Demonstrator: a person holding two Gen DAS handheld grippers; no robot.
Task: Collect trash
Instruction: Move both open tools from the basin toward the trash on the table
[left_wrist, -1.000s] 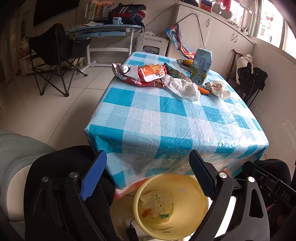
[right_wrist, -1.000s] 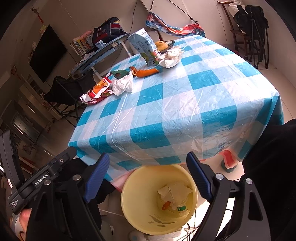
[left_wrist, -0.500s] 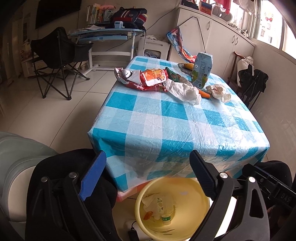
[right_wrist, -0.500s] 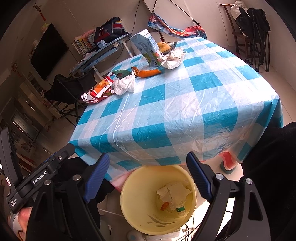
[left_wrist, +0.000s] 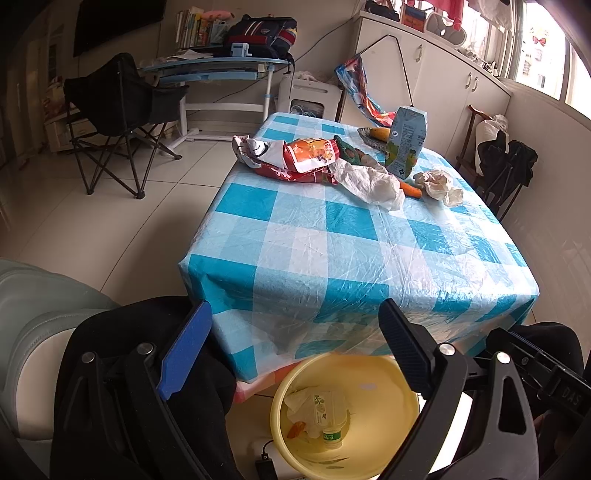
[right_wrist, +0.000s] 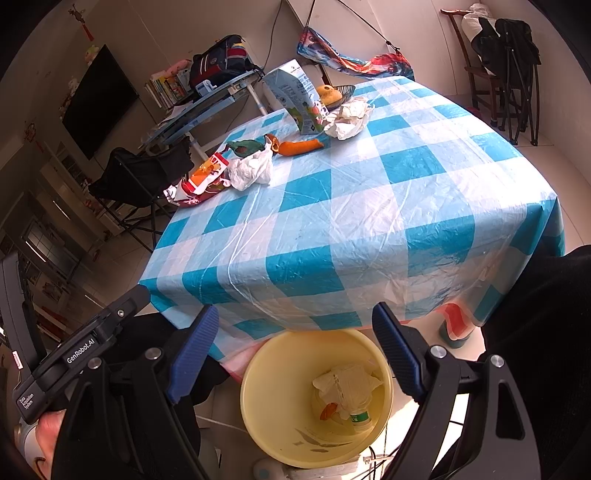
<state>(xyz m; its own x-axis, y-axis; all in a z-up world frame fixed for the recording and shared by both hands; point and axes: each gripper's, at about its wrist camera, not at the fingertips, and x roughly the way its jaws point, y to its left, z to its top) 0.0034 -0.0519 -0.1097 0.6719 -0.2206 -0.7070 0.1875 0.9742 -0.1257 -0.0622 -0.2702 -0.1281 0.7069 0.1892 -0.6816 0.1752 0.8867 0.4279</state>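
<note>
Both grippers hover side by side in front of the table's near edge, above a yellow basin (left_wrist: 388, 373) (right_wrist: 273, 369) on the floor. It holds a plastic bottle (right_wrist: 356, 415), crumpled paper and an orange scrap. My left gripper (left_wrist: 293, 314) is open with nothing between its blue pads. My right gripper (right_wrist: 295, 314) is open and empty too. At the table's far end lie snack bags (left_wrist: 306, 155) (right_wrist: 203, 177), a white crumpled bag (left_wrist: 369, 181) (right_wrist: 251, 168), a carrot (left_wrist: 410, 189) (right_wrist: 301, 146), an upright carton (left_wrist: 406, 140) (right_wrist: 295, 99) and a paper wad (left_wrist: 439, 184) (right_wrist: 349, 118).
The table wears a blue and white checked cloth (left_wrist: 332, 251). A dish with a banana (left_wrist: 376, 133) stands behind the carton. A black folding chair (left_wrist: 114, 110) and a desk stand far left, another chair (right_wrist: 509, 48) to the right. Dark-clothed legs flank the basin.
</note>
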